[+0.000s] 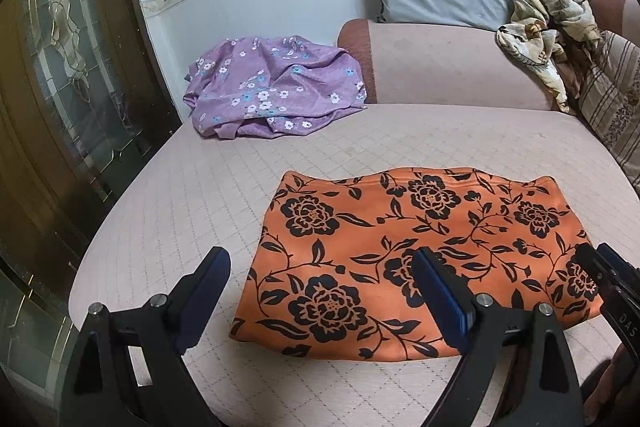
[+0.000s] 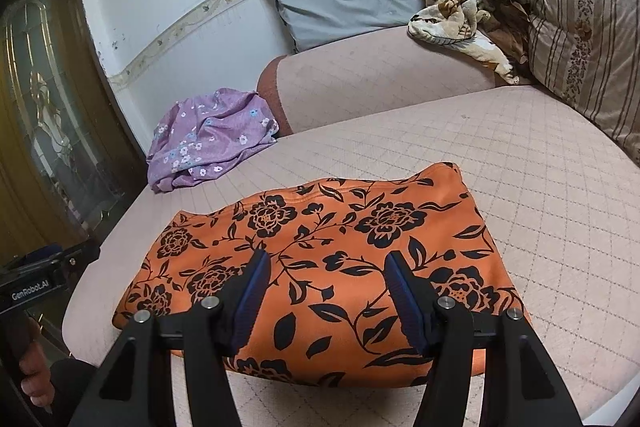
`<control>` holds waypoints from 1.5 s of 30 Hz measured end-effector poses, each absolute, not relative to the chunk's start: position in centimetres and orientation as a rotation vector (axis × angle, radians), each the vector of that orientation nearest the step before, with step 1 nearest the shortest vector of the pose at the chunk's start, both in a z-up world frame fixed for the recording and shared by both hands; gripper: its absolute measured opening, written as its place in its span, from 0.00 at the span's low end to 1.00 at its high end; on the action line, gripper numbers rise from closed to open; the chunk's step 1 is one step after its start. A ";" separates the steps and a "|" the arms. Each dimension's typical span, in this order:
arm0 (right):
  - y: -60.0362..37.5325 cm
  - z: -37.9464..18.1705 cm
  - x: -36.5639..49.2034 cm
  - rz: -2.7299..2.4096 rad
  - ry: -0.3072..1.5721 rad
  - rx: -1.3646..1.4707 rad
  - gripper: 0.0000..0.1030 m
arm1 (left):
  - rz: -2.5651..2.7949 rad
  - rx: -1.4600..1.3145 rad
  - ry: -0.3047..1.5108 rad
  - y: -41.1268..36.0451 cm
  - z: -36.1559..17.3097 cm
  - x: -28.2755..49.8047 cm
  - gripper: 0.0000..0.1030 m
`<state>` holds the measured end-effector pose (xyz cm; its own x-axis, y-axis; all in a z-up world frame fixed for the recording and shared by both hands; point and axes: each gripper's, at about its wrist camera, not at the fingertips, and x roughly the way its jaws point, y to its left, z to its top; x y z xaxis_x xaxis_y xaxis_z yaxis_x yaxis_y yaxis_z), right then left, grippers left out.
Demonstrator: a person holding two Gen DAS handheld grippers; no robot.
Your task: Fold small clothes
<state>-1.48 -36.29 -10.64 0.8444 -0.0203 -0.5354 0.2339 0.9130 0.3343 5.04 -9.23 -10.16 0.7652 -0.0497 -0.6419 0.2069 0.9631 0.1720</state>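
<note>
Orange garment (image 2: 320,267), folded flat at lower centre on the cushion (image 2: 540,187), lies under 2 spread, empty grippers (image 1: 320,291) (image 2: 326,287); a one-layer pinch could undo the fold.

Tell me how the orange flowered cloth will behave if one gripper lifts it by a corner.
The orange flowered cloth lies in a flat fold with soft, rounded edges, so it will probably droop and may unfold. It looks thin, so likely light. The quilted cushion under it looks textured, so a push may bunch it rather than slide it.
</note>
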 end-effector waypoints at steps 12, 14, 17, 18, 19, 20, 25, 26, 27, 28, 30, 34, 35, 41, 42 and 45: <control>-36.1 -10.6 -1.4 -0.136 0.552 0.397 0.62 | -0.124 0.244 0.694 -9.0 -10.5 5.4 0.89; -36.0 -10.6 -1.4 -0.133 0.551 0.398 0.62 | -0.121 0.249 0.685 -8.9 -10.3 5.3 0.89; -36.0 -10.6 -1.4 -0.128 0.552 0.389 0.62 | -0.114 0.254 0.672 -8.8 -10.1 5.3 0.89; -35.9 -10.6 -1.3 -0.127 0.551 0.385 0.62 | -0.112 0.253 0.670 -8.7 -10.0 5.3 0.89; -35.9 -10.6 -1.4 -0.127 0.549 0.382 0.62 | -0.111 0.252 0.669 -8.7 -10.0 5.3 0.89; -35.8 -10.6 -1.4 -0.126 0.548 0.380 0.62 | -0.110 0.250 0.667 -8.6 -9.9 5.3 0.89; -35.7 -10.5 -1.4 -0.126 0.548 0.376 0.62 | -0.103 0.244 0.669 -8.2 -10.0 5.4 0.89; -35.8 -10.5 -1.4 -0.126 0.547 0.376 0.62 | -0.102 0.241 0.670 -8.1 -10.0 5.5 0.89; -35.8 -10.5 -1.4 -0.126 0.547 0.376 0.62 | -0.101 0.240 0.671 -8.1 -10.0 5.5 0.89; -35.8 -10.5 -1.4 -0.125 0.547 0.376 0.62 | -0.100 0.239 0.672 -8.0 -10.1 5.5 0.89; -35.7 -10.5 -1.5 -0.126 0.546 0.375 0.62 | -0.096 0.240 0.670 -7.9 -10.1 5.6 0.89; -35.7 -10.4 -1.5 -0.121 0.541 0.368 0.62 | -0.092 0.234 0.670 -7.8 -10.0 5.7 0.89; -35.6 -10.4 -1.5 -0.121 0.539 0.362 0.62 | -0.090 0.232 0.669 -7.7 -9.9 5.7 0.89; -35.4 -10.2 -1.7 -0.120 0.527 0.340 0.62 | -0.089 0.229 0.663 -7.6 -9.8 5.7 0.89; -35.4 -10.1 -1.6 -0.119 0.527 0.339 0.62 | -0.089 0.229 0.662 -7.6 -9.7 5.6 0.89; -35.3 -10.1 -1.7 -0.119 0.526 0.336 0.62 | -0.087 0.228 0.661 -7.6 -9.7 5.6 0.89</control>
